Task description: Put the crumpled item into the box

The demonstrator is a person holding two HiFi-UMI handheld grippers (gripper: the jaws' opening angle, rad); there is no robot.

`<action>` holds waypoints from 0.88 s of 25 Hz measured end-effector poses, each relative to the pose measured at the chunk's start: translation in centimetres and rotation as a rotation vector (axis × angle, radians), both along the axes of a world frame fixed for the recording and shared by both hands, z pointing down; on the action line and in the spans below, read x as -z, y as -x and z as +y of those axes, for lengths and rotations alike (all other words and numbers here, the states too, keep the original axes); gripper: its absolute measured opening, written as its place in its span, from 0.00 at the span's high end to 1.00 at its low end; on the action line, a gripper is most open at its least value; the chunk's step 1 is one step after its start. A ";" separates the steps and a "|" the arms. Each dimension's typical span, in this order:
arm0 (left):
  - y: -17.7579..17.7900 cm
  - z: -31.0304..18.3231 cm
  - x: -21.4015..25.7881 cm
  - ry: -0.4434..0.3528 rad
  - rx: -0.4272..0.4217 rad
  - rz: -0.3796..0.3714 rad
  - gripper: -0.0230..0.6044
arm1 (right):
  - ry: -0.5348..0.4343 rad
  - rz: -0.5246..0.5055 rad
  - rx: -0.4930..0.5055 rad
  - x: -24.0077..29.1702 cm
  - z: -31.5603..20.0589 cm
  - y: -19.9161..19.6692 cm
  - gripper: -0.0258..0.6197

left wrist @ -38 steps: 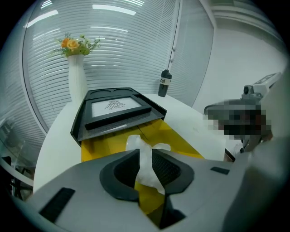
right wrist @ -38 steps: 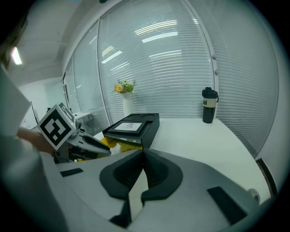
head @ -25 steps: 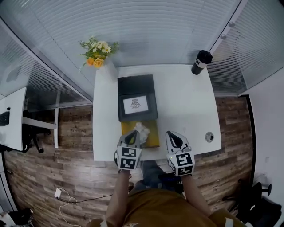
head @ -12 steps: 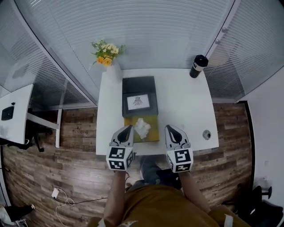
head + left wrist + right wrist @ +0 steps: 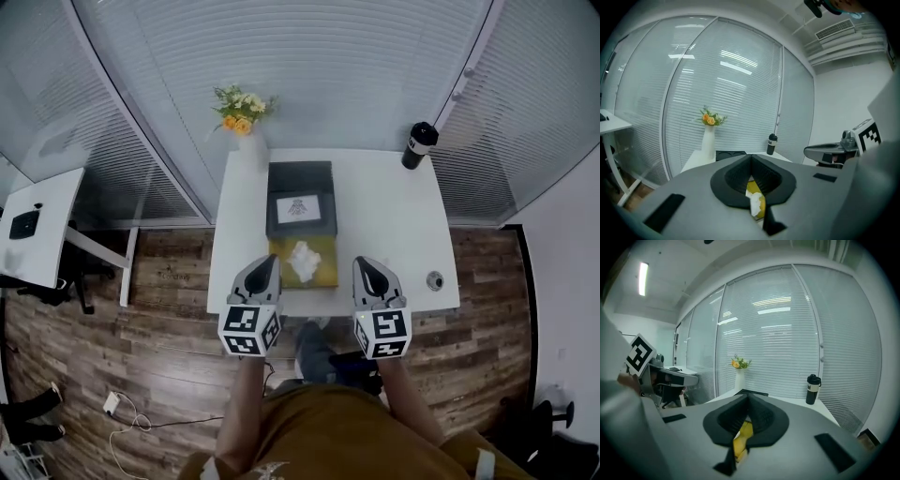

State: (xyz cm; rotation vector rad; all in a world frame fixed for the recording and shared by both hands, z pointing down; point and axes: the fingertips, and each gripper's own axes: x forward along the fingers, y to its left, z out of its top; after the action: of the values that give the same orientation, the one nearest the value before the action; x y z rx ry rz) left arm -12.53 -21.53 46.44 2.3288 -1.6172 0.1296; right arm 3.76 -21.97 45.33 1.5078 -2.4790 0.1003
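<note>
A crumpled white item [image 5: 304, 259] lies on an open yellow box [image 5: 323, 273] at the front of the white table [image 5: 394, 234]. Behind it and touching it sits a dark box [image 5: 301, 178] with a white label. My left gripper [image 5: 263, 271] hovers at the table's front edge, just left of the yellow box, shut and empty. My right gripper [image 5: 366, 272] hangs to the box's right, also shut and empty. In the left gripper view, the crumpled item [image 5: 754, 205] and yellow box [image 5: 753, 188] show through the gap below the gripper's [image 5: 751, 159] closed tips. In the right gripper view, only a strip of the yellow box [image 5: 743, 432] shows below that gripper's [image 5: 748, 399] tips.
A white vase of flowers [image 5: 246, 117] stands at the table's back left corner and a black tumbler [image 5: 419, 144] at the back right. A small round object [image 5: 434, 279] sits near the front right edge. Another white desk [image 5: 37, 225] stands to the left on the wooden floor.
Both grippers have drawn back toward the person. The left one has left the yellow box, beside the crumpled item, for the table's front edge. The crumpled item stays on the yellow box.
</note>
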 end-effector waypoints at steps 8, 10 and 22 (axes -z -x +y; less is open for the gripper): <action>0.7 0.9 1.3 -0.042 0.012 0.009 0.93 | -0.019 -0.016 -0.014 0.9 1.2 -0.3 0.94; 0.9 1.0 1.5 -0.048 0.020 0.016 0.93 | -0.018 -0.018 -0.016 0.9 1.4 -0.4 0.94; 1.3 1.0 1.6 -0.056 0.019 0.036 0.93 | -0.019 -0.012 -0.025 1.0 1.4 -0.5 0.94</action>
State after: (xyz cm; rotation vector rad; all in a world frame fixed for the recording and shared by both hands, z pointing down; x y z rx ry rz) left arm -13.86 -20.48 44.87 2.3430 -1.6455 0.0388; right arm 4.26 -20.57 44.35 1.5509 -2.4776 0.0909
